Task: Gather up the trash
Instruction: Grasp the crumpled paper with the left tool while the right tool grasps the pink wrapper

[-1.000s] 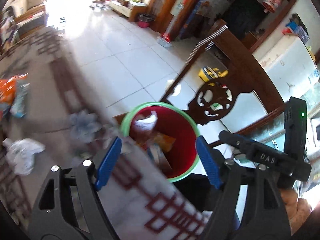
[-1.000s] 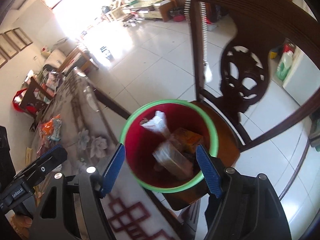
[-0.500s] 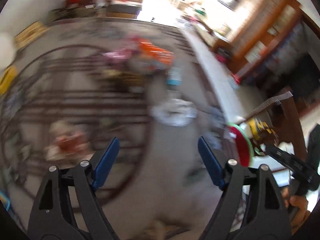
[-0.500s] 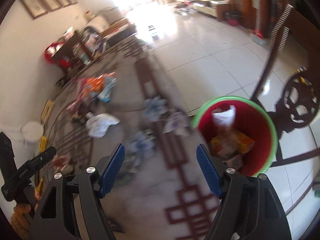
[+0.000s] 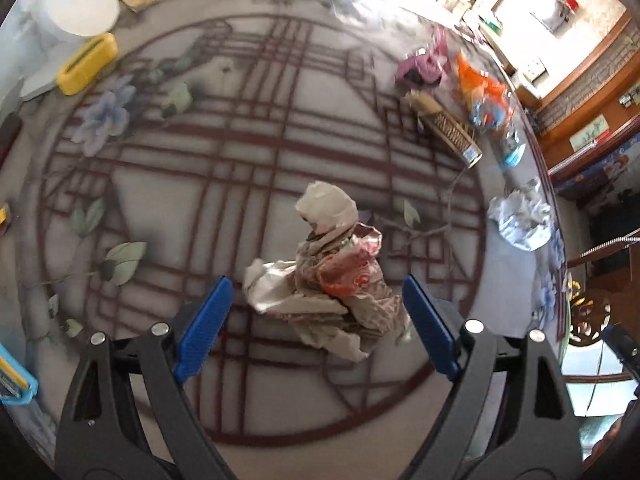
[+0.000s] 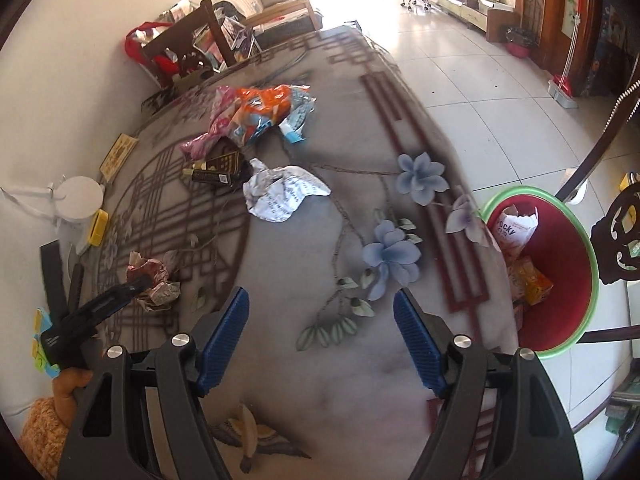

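My left gripper (image 5: 316, 316) is open, its blue pads on either side of a crumpled red-and-white wrapper (image 5: 336, 276) on the patterned table; the wrapper also shows in the right wrist view (image 6: 154, 280) under the left gripper's tip. My right gripper (image 6: 322, 328) is open and empty above the table near its edge. A red bin with a green rim (image 6: 560, 272) stands beside the table at the right with several wrappers inside. A white crumpled paper (image 6: 280, 194) (image 5: 520, 220), an orange snack bag (image 6: 260, 110) (image 5: 480, 88), a pink wrapper (image 5: 424, 64) and a dark box (image 6: 218, 170) lie farther on the table.
A white round object (image 5: 80, 0) and a yellow box (image 5: 86, 66) sit at the table's far left. A blue item (image 5: 16, 384) lies at the left edge. A dark wooden chair (image 6: 620, 236) stands by the bin. Another chair (image 6: 180, 48) stands at the table's far end.
Both grippers have swung away from the bin toward the table. My left gripper now hangs over the crumpled red-and-white wrapper. Both stay open.
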Demonstrator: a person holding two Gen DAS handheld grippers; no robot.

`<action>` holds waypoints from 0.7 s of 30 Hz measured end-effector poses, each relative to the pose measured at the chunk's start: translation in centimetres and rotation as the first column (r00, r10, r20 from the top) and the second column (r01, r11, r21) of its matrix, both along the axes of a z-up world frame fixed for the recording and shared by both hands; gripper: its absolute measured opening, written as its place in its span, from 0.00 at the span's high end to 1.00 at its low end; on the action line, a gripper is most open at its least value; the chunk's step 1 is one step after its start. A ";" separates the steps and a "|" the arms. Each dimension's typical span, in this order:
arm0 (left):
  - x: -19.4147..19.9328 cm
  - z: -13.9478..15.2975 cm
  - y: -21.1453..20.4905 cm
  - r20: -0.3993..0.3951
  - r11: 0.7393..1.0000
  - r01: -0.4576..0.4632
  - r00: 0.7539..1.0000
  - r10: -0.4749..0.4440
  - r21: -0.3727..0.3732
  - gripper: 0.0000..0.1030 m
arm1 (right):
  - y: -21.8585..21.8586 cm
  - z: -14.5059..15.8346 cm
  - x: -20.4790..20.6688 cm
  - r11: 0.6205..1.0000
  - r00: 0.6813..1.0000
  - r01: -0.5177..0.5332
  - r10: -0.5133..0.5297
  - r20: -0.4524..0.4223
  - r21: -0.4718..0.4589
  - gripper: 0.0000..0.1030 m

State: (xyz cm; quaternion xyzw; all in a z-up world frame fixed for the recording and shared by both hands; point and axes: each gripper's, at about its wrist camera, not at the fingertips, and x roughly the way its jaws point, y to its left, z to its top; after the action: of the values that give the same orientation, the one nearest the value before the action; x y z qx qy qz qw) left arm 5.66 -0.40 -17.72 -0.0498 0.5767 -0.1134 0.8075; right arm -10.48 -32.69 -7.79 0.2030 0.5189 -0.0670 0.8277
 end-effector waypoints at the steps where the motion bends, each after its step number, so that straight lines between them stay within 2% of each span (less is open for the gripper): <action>1: 0.2 -0.4 -0.1 -0.006 1.000 0.010 1.000 -0.010 -0.002 0.18 | 0.3 -0.1 0.5 1.000 1.000 -0.006 0.006 -0.008 -0.004 0.29; 2: 0.4 -0.6 -0.3 -0.011 1.000 0.019 1.000 -0.019 -0.003 0.20 | 0.6 -0.2 0.9 1.000 1.000 -0.015 0.015 -0.015 -0.007 0.29; 3: 0.6 -0.9 -0.4 -0.014 1.000 0.028 0.999 -0.028 -0.006 0.31 | 0.9 -0.3 1.4 1.000 1.000 -0.023 0.023 -0.021 -0.011 0.29; 5: 0.8 -0.9 -0.7 0.003 0.999 0.043 0.999 -0.043 0.002 0.42 | 1.6 -0.6 2.9 0.998 0.998 -0.052 0.052 -0.037 -0.018 0.29; 7: 1.0 -0.8 -1.0 0.009 0.996 0.084 0.996 -0.083 -0.018 0.59 | 2.3 -0.9 4.5 0.996 0.996 -0.083 0.082 -0.044 -0.021 0.29; 9: 1.1 -0.4 -1.0 0.015 0.995 0.087 0.996 -0.087 -0.038 0.67 | 3.1 -1.0 6.6 0.992 0.991 -0.126 0.125 -0.044 -0.029 0.29; 14: 2.0 0.8 -0.3 0.043 0.994 0.064 0.997 -0.060 -0.094 0.69 | 5.3 -0.6 13.8 0.976 0.977 -0.215 0.215 0.002 0.027 0.29; 16: 2.3 1.2 0.0 0.045 0.992 0.052 0.998 -0.048 -0.111 0.69 | 6.7 -0.6 18.1 0.965 0.966 -0.259 0.259 0.028 0.037 0.29; 21: 3.6 1.4 0.8 0.033 0.989 0.017 0.999 -0.012 -0.146 0.68 | 9.7 -2.5 26.7 0.953 0.953 -0.302 0.301 0.015 0.041 0.29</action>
State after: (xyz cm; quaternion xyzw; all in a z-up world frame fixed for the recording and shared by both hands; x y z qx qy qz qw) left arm 9.24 0.37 -16.27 -0.1029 0.5544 -0.1618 0.8099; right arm 16.19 -23.03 -10.33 0.1394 0.5415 0.0720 0.8260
